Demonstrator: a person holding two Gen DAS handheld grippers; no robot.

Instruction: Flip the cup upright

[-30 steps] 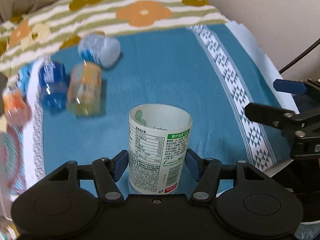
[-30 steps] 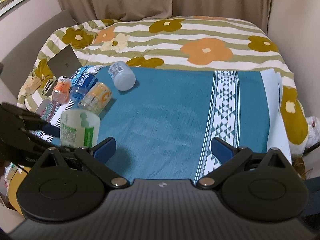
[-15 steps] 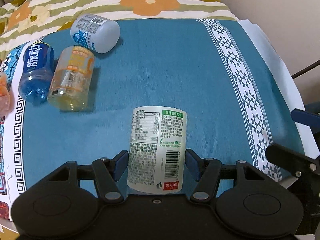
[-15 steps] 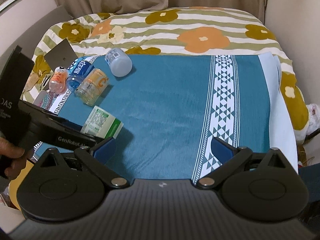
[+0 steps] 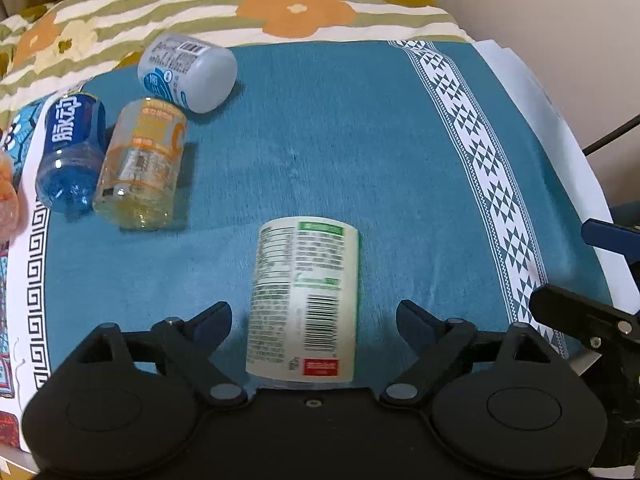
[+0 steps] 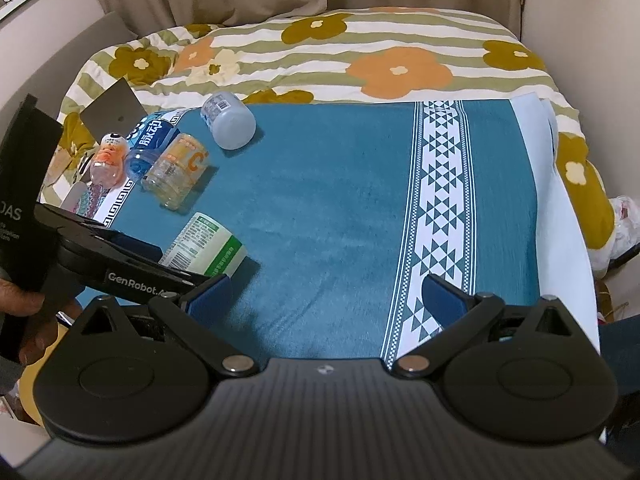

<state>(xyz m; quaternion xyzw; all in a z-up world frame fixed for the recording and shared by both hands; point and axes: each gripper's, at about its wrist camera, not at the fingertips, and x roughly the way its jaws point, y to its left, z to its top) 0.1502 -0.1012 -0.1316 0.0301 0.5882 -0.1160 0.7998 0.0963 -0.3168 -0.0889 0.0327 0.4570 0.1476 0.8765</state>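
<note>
The cup (image 5: 306, 300) is white with a green printed label and a barcode. It lies on its side on the teal cloth (image 5: 360, 140), between the open fingers of my left gripper (image 5: 314, 320); neither finger touches it. In the right wrist view the cup (image 6: 206, 250) lies at the left, behind the left gripper's arm. My right gripper (image 6: 326, 296) is open and empty over the cloth near the front edge.
Several bottles lie on their sides at the far left: a grey-white one (image 5: 188, 72), an orange one (image 5: 142, 164), a blue one (image 5: 72, 152). A flowered striped blanket (image 6: 360, 40) covers the bed behind. A white patterned band (image 6: 440, 200) runs along the cloth's right side.
The cup went from upright in my left gripper to lying on its side on the cloth. The left gripper's jaws have opened and let go of it.
</note>
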